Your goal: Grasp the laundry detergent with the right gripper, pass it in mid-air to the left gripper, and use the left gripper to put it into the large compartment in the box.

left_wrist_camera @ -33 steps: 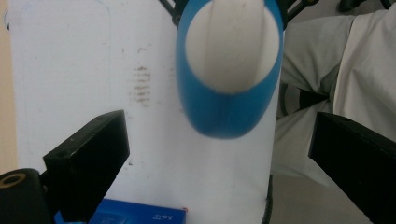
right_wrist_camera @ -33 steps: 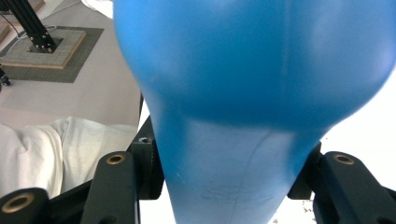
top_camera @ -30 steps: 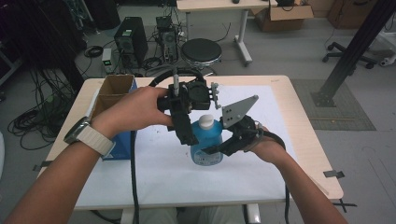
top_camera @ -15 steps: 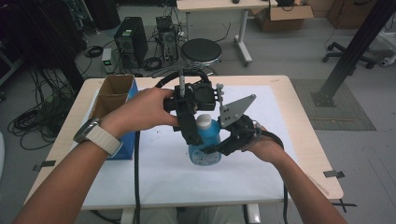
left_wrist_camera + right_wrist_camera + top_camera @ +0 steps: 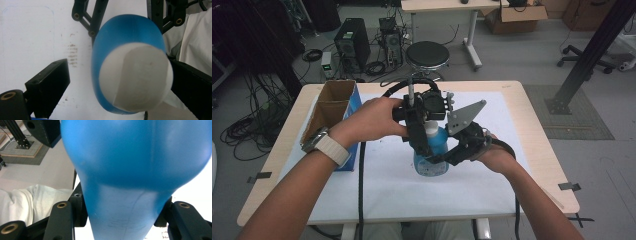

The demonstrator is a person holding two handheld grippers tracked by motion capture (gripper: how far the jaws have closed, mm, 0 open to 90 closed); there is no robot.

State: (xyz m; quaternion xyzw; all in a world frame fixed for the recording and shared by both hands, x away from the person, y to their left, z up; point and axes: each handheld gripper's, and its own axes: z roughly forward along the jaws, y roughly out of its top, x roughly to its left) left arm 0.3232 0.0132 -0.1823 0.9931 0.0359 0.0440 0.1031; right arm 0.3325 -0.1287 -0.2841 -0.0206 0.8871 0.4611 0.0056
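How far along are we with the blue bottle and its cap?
Done: the right gripper is clamped on the blue bottle, holding it upright on the white mat. In hand: the left gripper is over the white cap; one jaw looks against the cap, the other stands clear. Left: close on the cap and work it; it is still on.

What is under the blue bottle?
The blue bottle stands on the white sheet covering the table. The right hand-held gripper is clamped around its lower body. The patch of sheet beneath its base is covered.
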